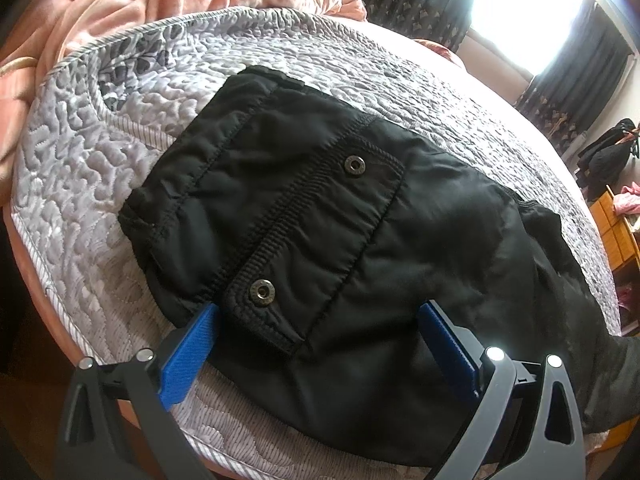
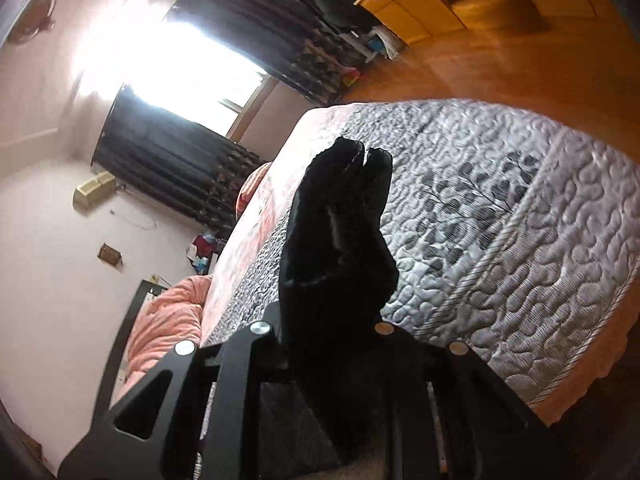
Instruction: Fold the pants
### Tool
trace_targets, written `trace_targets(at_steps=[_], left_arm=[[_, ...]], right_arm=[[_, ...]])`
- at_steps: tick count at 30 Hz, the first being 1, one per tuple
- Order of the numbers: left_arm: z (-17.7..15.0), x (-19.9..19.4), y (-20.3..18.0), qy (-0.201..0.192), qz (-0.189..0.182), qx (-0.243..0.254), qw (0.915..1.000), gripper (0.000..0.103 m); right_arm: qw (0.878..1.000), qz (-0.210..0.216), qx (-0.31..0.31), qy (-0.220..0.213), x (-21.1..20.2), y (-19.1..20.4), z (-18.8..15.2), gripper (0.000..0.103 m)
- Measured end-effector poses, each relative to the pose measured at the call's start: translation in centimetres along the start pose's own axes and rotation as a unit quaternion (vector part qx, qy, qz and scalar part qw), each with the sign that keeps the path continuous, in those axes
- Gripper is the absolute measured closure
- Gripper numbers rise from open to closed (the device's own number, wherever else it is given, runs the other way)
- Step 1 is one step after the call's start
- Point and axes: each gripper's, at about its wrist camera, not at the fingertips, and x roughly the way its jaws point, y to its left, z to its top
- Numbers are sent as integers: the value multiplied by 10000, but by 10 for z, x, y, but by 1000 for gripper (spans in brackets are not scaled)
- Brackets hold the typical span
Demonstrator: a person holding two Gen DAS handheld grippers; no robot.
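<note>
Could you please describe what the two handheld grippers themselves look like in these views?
The left gripper has two ribbed blue fingers on dark grey, triangular cut-out link arms joined by round silver pins. The right gripper shows the same black link arms and silver pins; its fingers are hidden by black cloth. No cables, markings or sleeves show.

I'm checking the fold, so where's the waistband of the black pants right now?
In the left wrist view, the waistband lies mid-frame on the grey quilt, just beyond the open left gripper.
</note>
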Motion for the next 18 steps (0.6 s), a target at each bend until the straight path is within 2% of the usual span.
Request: trace_targets(at_steps=[9, 18], left_arm=[[-1, 0, 3, -9, -92, -76, 9999, 4], [-1, 0, 5, 2, -141, -112, 9998, 4]], right_arm=[[9974, -210, -688, -30, -7, 52, -9, 87], [9860, -501, -1590, -54, -9, 100, -25, 87]])
